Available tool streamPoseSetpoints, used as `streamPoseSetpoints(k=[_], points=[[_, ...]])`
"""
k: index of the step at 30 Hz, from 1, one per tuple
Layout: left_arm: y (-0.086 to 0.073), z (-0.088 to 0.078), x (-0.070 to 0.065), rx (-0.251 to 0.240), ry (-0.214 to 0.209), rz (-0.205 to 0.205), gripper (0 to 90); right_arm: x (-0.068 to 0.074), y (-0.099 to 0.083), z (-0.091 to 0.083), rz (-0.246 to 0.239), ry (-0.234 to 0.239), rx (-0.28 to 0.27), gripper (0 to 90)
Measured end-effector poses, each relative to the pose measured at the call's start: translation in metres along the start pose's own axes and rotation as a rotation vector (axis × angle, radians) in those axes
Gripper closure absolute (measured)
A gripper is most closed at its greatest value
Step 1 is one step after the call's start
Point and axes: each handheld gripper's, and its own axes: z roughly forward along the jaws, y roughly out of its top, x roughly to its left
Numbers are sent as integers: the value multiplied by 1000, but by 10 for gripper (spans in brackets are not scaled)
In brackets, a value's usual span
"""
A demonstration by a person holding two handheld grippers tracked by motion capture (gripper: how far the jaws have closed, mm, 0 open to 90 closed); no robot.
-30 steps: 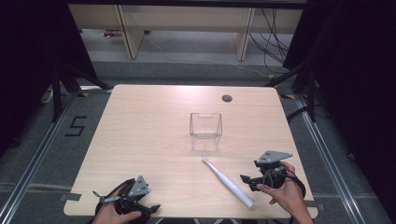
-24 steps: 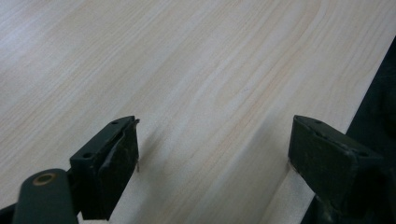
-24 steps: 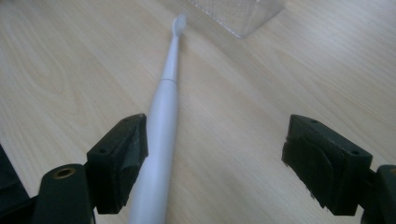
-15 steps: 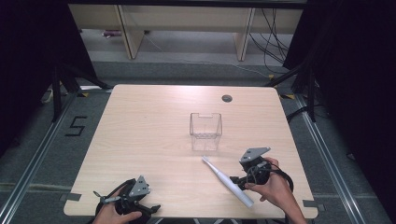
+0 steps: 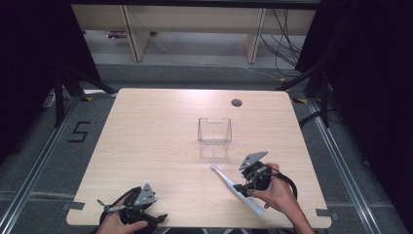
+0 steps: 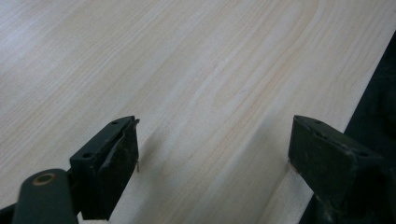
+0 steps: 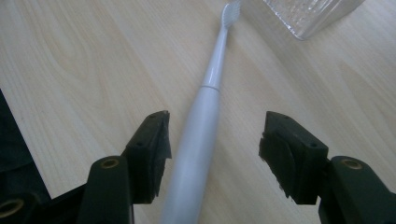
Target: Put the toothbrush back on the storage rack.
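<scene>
A white electric toothbrush (image 5: 224,177) (image 7: 201,112) lies flat on the wooden table (image 5: 156,141), its bristle head pointing toward a clear plastic container (image 5: 214,137) (image 7: 310,16). My right gripper (image 5: 242,188) (image 7: 215,135) straddles the brush handle and its jaws have just been closing. In the right gripper view the left jaw is right beside the handle, while a clear gap separates the right jaw from it. At the table's front left edge my left gripper (image 5: 155,216) (image 6: 215,144) rests open over bare wood, with nothing between its jaws.
A small dark round hole (image 5: 236,103) sits near the table's far edge. The table's front edge runs just under both hands. Shelving and cables stand on the floor behind the table.
My right gripper has moved left across the table to the toothbrush, and its jaws now sit on either side of the handle. The left gripper has stayed put.
</scene>
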Motion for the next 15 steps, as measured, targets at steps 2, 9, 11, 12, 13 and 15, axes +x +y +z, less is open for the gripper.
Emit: streamPoseSetpoints(k=[2, 9, 11, 12, 13, 15], points=[[0, 0, 0, -1, 0, 0, 155, 1, 2, 2, -21, -8, 18, 446], [0, 1, 0, 10, -6, -3, 155, 4, 8, 14, -55, -6, 88, 499], [0, 0, 0, 2, 0, 1, 155, 5, 9, 16, -49, -7, 106, 511], [0, 0, 0, 3, -2, 2, 154, 5, 9, 17, -42, -3, 112, 520], [0, 0, 0, 1, -2, 1, 155, 4, 10, 18, -51, -4, 118, 521], [0, 0, 0, 0, -2, -2, 154, 3, 11, 20, -41, -6, 126, 521]])
